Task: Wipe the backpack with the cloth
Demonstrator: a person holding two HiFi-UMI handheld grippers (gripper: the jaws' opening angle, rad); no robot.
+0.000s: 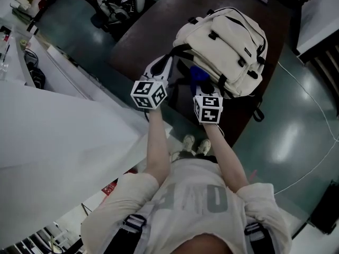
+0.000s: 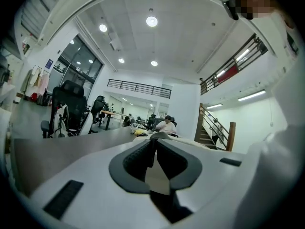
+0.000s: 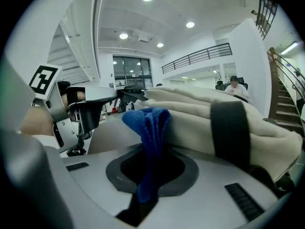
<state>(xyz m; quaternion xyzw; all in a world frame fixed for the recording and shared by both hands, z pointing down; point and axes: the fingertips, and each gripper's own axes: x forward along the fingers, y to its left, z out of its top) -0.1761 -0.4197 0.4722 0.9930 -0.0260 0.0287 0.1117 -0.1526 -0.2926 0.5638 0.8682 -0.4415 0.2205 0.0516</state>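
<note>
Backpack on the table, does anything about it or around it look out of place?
Nothing looks spilled or damaged. The backpack lies flat near the corner of the table, and one black strap dangles over the edge. The blue cloth is bunched up in the right gripper rather than spread flat.

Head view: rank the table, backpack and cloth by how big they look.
1. table
2. backpack
3. cloth, though only a small blue part of it shows
</note>
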